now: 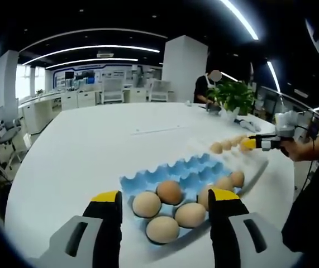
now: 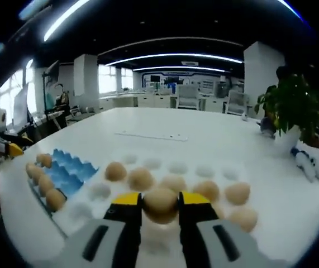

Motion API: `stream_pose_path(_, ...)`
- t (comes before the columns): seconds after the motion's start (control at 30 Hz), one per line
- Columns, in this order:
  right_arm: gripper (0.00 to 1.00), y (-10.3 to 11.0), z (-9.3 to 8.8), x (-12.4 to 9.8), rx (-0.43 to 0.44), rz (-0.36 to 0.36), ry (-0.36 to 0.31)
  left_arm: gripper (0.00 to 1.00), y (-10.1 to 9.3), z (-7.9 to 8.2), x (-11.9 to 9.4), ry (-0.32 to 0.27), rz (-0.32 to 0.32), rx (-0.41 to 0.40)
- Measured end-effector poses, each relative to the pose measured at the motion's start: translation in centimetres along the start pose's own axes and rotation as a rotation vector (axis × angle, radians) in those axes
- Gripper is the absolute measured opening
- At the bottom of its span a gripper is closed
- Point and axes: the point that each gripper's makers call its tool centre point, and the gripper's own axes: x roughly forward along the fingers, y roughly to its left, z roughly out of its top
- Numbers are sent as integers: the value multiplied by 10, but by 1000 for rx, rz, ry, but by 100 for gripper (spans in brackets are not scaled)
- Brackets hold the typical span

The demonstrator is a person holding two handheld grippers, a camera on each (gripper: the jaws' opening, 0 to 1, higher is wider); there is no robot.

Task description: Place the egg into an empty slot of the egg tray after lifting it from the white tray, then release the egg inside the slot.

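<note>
On the white table (image 2: 165, 125), your right gripper (image 2: 160, 207) clamps an egg (image 2: 160, 204); the blue tray (image 2: 70, 170) lies at ten o'clock.

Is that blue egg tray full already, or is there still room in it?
Still room. The blue egg tray holds eggs only along its near side; its far cups show bare in the left gripper view. The right claw is shut on another egg.

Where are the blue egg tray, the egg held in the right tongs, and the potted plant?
blue egg tray (image 1: 195, 167): left gripper view, on its empty blue cups.
egg (image 2: 160, 204): right gripper view, on its shell between the right tongs' yellow tips.
potted plant (image 2: 293, 109): right gripper view, on its leaves.
</note>
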Motion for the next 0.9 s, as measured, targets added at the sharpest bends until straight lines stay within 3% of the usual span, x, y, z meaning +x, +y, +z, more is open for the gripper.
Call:
stream_pose_path(0.6, 25, 22, 8, 5, 24, 84, -18, 61, 2, 0, 1, 1, -6, 7)
stream_pose_path(0.9, 25, 83, 18, 18, 20, 227, -27, 61, -2, -1, 3, 5, -17, 9)
